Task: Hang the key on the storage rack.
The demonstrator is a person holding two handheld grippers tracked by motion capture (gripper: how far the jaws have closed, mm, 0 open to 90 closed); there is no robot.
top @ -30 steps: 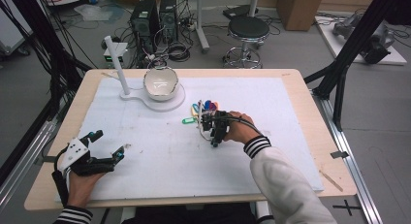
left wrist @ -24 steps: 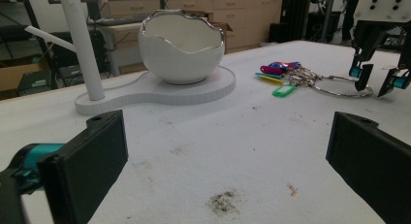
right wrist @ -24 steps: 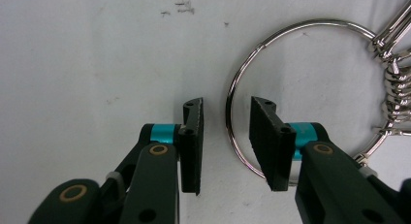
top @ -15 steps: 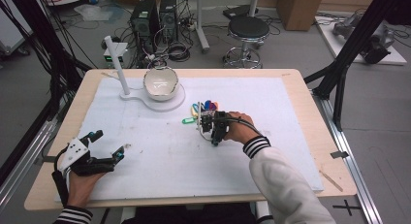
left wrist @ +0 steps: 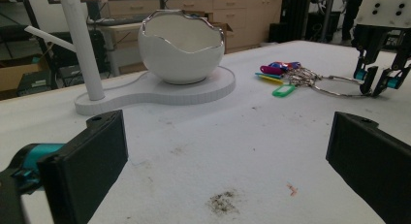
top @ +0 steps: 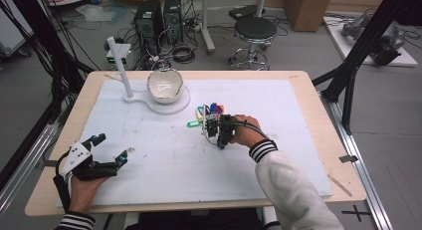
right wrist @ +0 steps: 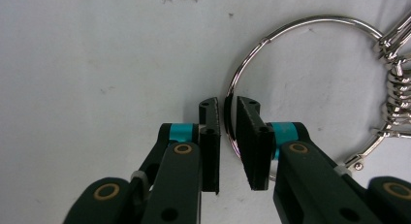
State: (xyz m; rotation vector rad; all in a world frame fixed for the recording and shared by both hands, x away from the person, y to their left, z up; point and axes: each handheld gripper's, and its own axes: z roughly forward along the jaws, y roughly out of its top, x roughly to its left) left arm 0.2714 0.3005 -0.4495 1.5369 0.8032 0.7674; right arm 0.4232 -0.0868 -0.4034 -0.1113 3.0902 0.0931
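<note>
The right gripper is pointed down at the counter, its fingers just closing around the wire of the key ring, not yet clamped. The left gripper is held low near the front edge, fingers wide apart.

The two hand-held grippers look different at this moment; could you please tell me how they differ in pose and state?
The left hand-held gripper has wide-open jaws with nothing between them; the right hand-held gripper has jaws that have just been closing around the large silver metal key ring, a narrow gap remaining. The left lies near the table's front edge, level; the right points down at the ring. Both have black jaws with teal joints.
</note>
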